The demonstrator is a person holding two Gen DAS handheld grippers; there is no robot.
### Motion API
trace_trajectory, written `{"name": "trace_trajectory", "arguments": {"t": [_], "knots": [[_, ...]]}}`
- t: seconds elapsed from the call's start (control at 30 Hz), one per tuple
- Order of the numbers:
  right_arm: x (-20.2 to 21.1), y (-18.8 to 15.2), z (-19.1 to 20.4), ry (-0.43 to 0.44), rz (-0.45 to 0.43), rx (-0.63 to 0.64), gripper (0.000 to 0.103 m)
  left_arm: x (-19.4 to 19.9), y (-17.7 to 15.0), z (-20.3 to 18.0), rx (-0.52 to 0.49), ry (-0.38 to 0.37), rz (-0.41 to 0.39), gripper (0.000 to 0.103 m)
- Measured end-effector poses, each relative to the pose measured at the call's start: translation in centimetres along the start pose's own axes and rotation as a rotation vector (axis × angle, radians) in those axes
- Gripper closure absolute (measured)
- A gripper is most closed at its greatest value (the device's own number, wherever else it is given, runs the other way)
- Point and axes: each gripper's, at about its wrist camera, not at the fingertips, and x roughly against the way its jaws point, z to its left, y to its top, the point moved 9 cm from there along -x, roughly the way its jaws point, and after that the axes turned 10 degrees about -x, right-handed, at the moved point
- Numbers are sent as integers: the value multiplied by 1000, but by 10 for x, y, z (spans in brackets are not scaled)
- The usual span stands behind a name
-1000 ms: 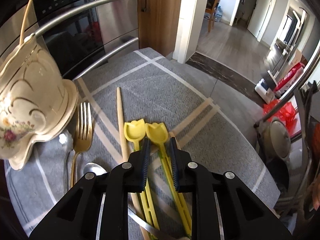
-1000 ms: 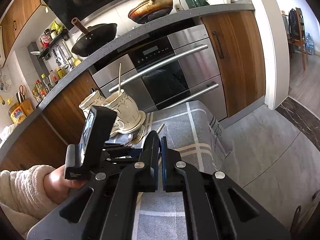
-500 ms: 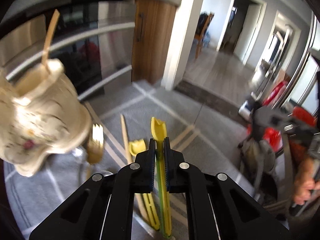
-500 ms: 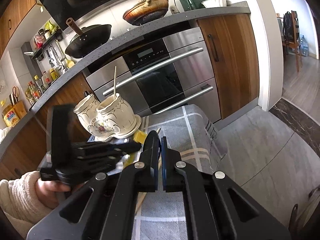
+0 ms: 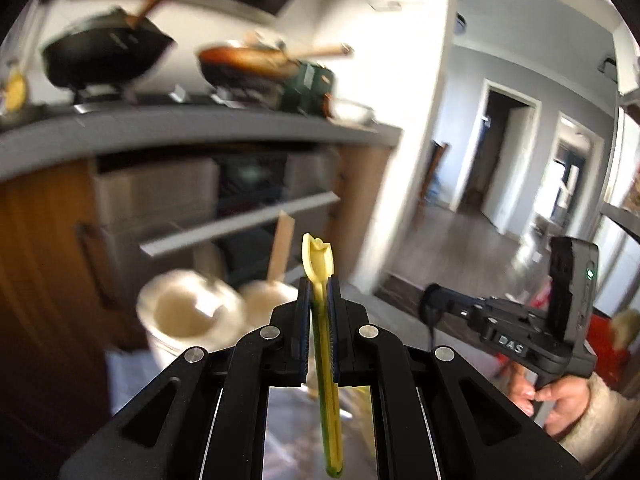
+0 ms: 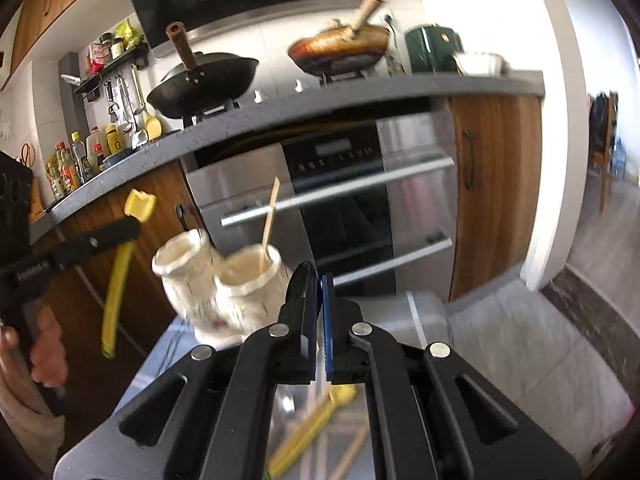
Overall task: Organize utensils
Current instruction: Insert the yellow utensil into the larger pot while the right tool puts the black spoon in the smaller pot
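Note:
My left gripper [image 5: 318,280] is shut on a yellow plastic utensil [image 5: 320,256], whose scooped head sticks out past the fingertips while its handle runs back under the jaws. In the right wrist view that left gripper [image 6: 128,227] holds the yellow utensil [image 6: 116,280] in the air, left of the cream twin-cup ceramic holder [image 6: 224,280]. A wooden stick [image 6: 270,216] stands in the holder's right cup. The holder [image 5: 188,312] looks blurred in the left wrist view. My right gripper [image 6: 318,286] is shut with nothing visible between its fingers. A second yellow utensil [image 6: 316,416] lies on the cloth below.
The grey checked cloth [image 6: 424,312] covers the table in front of a steel oven [image 6: 340,200]. Two pans [image 6: 204,76] sit on the counter above. A wooden chopstick [image 6: 352,452] lies by the second utensil. A hand [image 5: 560,396] holds the right gripper's body [image 5: 520,336].
The left gripper closed on one of the two yellow utensils and lifted it off the cloth, tilting up toward the counter. The right gripper, still shut, also rose and came nearer the holder.

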Motion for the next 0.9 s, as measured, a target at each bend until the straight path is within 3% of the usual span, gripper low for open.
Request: {"name": "trace_trajectory", "arguments": {"t": [0.23,0.47,0.73,0.9], "knots": [[-36,47,38,-58,-120,41,101,2,37,70,4,136,-98,94],[-70,67,60,-127,-216,117,101,-27,41,95,2,201,-150,94],[-100,51,60,-102,-192,128,101,-37,23,106,-29,256,-210,94],[-109,33,66,-97,-155,192,101,-42,6,106,-33,235,-169,94]]}}
